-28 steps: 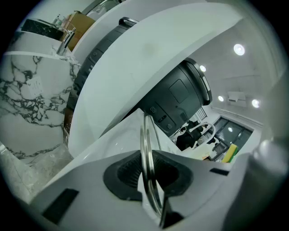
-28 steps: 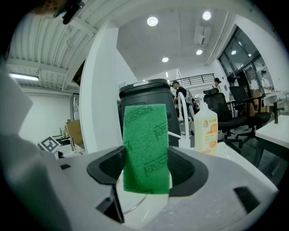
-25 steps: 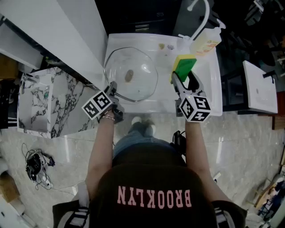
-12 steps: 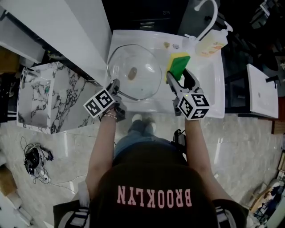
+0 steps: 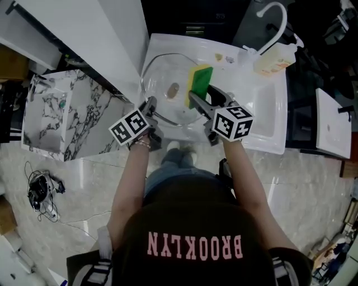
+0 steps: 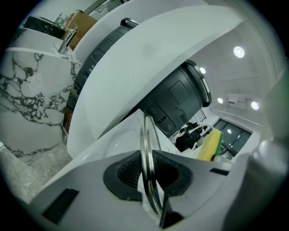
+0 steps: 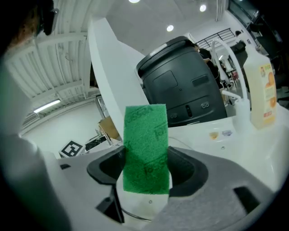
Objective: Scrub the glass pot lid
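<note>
A white sink carries the things. On its back rim a pale soap bottle stands at the right corner, just beside the curved white tap. Two small bits lie to the left of it. The glass lid fills the basin's left part. On the pale floor, a cable bundle lies at the left.

Clear, steel-rimmed glass pot lid over white sink, green-yellow sponge at its right edge.

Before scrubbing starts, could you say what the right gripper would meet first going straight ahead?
Most likely the glass pot lid, touched first by the sponge it holds, though depth is unclear.
</note>
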A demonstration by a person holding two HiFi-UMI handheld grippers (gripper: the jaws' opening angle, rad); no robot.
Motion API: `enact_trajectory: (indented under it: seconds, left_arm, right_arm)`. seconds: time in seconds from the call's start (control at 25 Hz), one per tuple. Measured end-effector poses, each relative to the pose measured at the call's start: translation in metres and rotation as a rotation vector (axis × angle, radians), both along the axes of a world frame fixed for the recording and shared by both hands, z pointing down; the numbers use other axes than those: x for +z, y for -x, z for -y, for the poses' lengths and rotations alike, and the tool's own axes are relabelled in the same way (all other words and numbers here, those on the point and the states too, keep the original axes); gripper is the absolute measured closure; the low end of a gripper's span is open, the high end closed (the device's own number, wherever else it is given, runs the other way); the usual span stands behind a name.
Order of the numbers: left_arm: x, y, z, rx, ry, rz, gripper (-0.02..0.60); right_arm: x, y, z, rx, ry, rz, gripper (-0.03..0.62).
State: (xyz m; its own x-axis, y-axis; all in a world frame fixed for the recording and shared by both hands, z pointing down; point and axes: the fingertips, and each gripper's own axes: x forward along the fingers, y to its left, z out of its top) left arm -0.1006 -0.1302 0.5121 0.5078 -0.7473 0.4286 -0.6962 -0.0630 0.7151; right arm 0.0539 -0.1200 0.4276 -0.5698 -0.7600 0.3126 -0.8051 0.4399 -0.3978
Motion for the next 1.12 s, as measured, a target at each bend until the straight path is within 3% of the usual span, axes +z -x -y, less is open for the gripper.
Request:
enact_trajectory:
  seconds: [0.4, 0.56, 0.8, 1.12]
  left_arm:
    - [0.001, 0.0, -0.001, -0.004, 0.008, 0.001, 0.535]
    - [0.001, -0.001, 0.0, -0.007, 0.005, -0.003, 0.535]
    - [0.002, -0.002, 0.001, -0.003, 0.008, 0.001, 0.535]
    - [0.003, -0.002, 0.003, 0.002, 0.012, 0.002, 0.535]
  right_arm:
    - [0.033, 0.061, 0.02, -0.159, 0.266, 0.115, 0.318]
    - [0.042, 0.086, 0.024, -0.222, 0.342, 0.088, 0.318]
    - [0.068, 0.104, 0.018, -0.234, 0.463, 0.016, 0.318]
    - [0.087, 0.105, 0.026, -0.132, 0.57, 0.078, 0.318]
